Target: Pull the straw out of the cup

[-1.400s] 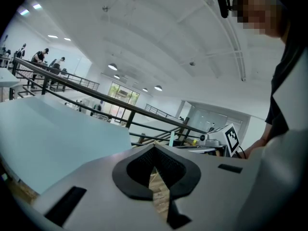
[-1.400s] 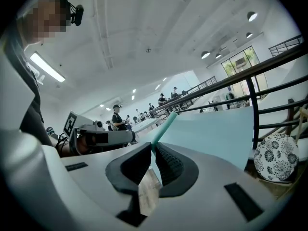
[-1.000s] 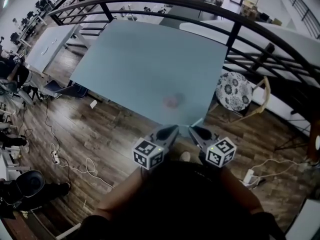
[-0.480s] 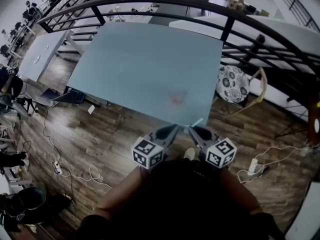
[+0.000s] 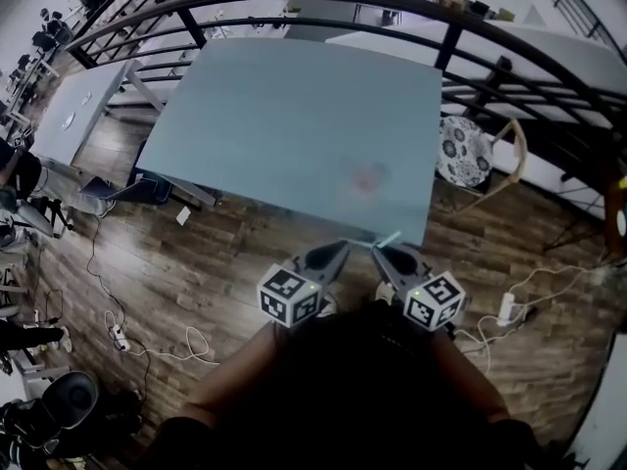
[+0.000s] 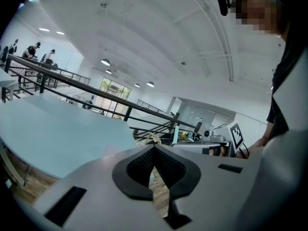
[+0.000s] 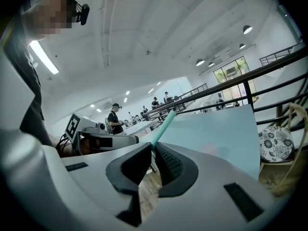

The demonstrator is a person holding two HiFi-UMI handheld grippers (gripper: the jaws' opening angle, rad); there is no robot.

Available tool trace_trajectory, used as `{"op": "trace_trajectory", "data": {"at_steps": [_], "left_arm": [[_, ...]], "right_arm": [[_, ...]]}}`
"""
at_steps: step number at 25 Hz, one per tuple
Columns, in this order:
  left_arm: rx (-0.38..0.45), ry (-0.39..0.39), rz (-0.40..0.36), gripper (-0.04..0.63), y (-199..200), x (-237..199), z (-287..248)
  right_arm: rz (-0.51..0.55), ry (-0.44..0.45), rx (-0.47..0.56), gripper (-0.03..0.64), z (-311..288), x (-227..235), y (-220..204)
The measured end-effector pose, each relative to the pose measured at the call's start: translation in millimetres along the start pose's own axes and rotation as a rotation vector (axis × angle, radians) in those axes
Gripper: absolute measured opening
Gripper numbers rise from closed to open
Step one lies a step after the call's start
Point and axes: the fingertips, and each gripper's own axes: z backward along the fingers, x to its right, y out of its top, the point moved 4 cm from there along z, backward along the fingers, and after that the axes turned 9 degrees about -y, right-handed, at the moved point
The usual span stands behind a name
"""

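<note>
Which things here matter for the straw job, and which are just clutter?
Job: straw, clamped in right claw; left claw, shut and empty; pinkish blur on the table, possibly the cup.
Lying about: floral-cushioned chair; floor cables; power strip; railing.

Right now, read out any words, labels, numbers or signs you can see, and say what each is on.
None readable in any view.
The left claw has a marker cube: black-and-white square pattern only, no letters.
The right claw has a marker cube: the same.
</note>
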Motion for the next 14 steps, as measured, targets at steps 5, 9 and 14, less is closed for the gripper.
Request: {"op": "trace_trajectory", "data": {"at_steps": [5, 9, 14], "left_arm": [[-0.017, -0.041, -0.007, 0.011, -8, -2, 19], [-0.021, -0.065, -0.009, 0.011, -11, -1, 27], [-0.019, -0.083, -0.015, 0.011, -13, -3, 36]], "right_arm": [[-0.014, -0.045, 0.014, 0.038, 1, -21, -9], [-0.017, -0.070, 0.018, 0.038, 3, -32, -14], [-0.025, -0.094, 0.016, 0.038, 3, -41, -18]]}}
